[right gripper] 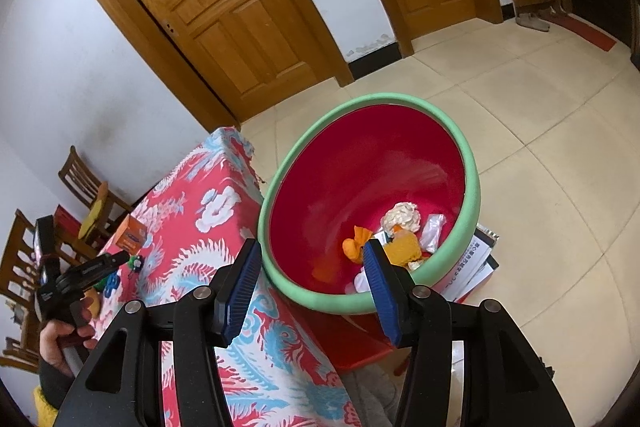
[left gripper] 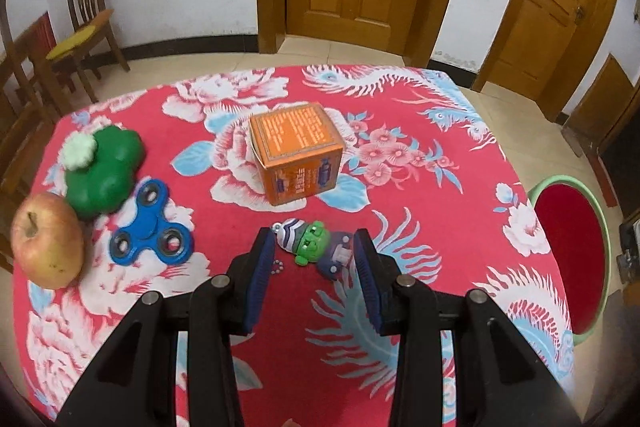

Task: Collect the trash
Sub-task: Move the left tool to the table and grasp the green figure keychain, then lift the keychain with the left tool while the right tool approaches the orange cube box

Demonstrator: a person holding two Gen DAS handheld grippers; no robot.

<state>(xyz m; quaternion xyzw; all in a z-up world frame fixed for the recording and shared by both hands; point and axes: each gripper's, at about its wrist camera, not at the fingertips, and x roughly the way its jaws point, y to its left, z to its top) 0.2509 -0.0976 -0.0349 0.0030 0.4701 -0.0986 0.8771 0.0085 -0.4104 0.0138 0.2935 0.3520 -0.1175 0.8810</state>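
Note:
My left gripper [left gripper: 314, 247] is open over the red flowered tablecloth [left gripper: 420, 195], its blue pads on either side of a small green doll keychain [left gripper: 314, 245] lying flat. An orange carton [left gripper: 296, 153] stands just beyond it. My right gripper [right gripper: 312, 259] is open and empty above the red bin with a green rim [right gripper: 276, 187], which also shows in the left wrist view [left gripper: 600, 219]. Inside the bin lie crumpled paper [right gripper: 402, 217], orange scraps [right gripper: 354, 247] and plastic wrappers [right gripper: 432, 231]. The left gripper [right gripper: 120, 259] shows in the right wrist view too.
On the table's left are an apple [left gripper: 48, 239], a blue fidget spinner [left gripper: 150, 231] and a green clover-shaped toy [left gripper: 106, 169]. Wooden chairs [left gripper: 86, 23] stand beyond the table's left side. A white box [right gripper: 476, 267] lies beside the bin on the tiled floor.

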